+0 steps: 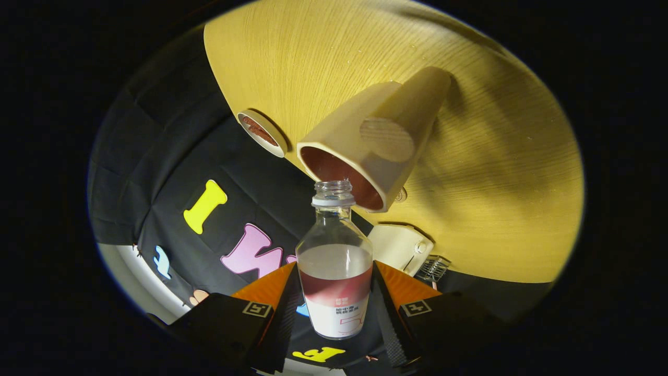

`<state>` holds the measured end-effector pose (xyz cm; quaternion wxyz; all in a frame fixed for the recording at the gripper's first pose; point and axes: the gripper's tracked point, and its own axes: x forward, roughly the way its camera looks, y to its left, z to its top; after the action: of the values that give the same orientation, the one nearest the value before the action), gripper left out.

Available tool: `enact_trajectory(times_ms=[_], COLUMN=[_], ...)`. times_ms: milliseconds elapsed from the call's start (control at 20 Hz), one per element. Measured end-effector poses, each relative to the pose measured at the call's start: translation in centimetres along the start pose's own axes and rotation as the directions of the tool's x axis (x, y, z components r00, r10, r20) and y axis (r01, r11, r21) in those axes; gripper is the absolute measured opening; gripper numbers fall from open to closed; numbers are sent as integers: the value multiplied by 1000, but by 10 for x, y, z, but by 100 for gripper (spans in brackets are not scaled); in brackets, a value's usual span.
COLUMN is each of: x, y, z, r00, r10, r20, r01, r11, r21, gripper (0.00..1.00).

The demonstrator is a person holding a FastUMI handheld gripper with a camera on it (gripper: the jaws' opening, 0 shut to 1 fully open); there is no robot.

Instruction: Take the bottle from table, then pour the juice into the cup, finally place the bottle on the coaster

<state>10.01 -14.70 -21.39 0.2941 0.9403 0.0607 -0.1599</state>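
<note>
Claw (335, 308) squeezes the bottle (334, 271) at its label, both fingers on it. Bottle mouth sits right by the cup (365, 151) rim, w/ coaster (261, 133) nearby on the counter (496, 209). Bottle looks thin, light, slippery, so hold low & firm

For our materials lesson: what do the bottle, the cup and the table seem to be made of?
Bottle, held between the tongs: clear, glossy, probably plastic; you see through it above the label.
Cup: matte beige, ceramic or plastic, hard to tell; dark reddish inside.
Table: wood or wood-look laminate, with fine grain lines.
</note>
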Motion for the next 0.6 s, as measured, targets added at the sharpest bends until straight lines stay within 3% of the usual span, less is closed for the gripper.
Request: enact_trajectory(times_ms=[600], x=[-1], y=[0], z=[-12], r00=[999], r10=[-21], r20=[-39], r01=[21], r11=[1000], r21=[4], gripper=[75])
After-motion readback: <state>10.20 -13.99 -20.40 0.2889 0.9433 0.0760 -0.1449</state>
